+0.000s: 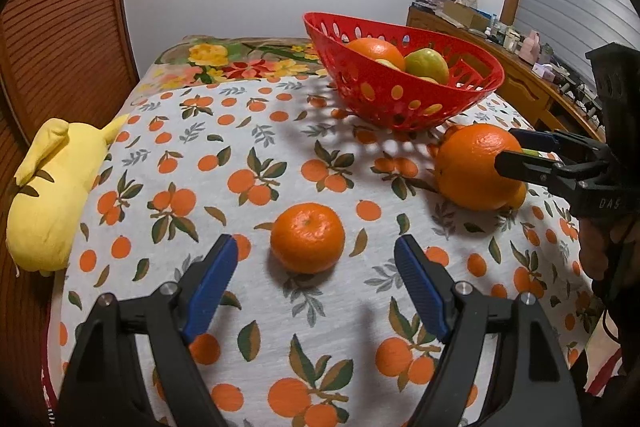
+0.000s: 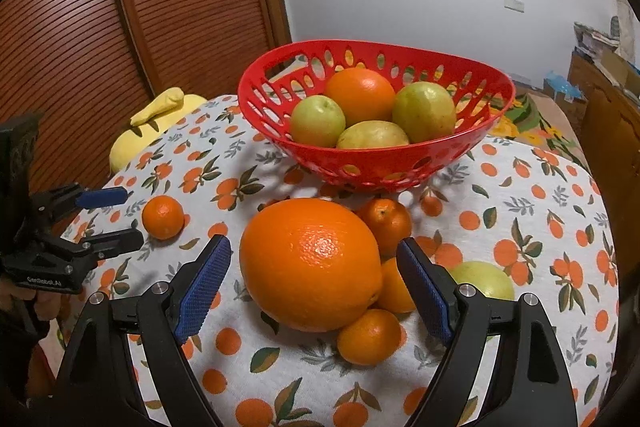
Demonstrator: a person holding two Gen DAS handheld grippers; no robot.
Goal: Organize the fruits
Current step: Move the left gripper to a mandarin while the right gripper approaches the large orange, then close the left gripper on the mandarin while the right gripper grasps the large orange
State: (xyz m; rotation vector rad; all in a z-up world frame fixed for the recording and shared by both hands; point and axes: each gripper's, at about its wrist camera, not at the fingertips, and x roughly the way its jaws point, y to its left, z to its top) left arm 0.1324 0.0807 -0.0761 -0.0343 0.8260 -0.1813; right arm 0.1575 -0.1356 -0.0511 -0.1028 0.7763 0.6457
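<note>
Left wrist view: my left gripper stands apart, empty, around a tangerine near the red basket; I should centre before closing. The other tool reads "DAS", partly cut off.

Right wrist view: my right gripper, apart and empty, flanks the big orange; a label reads, perhaps, "GenRobot.AI".

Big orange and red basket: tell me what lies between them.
A small mandarin sits just behind the big orange, then bare tablecloth up to the red basket. The right wrist view shows it.
</note>
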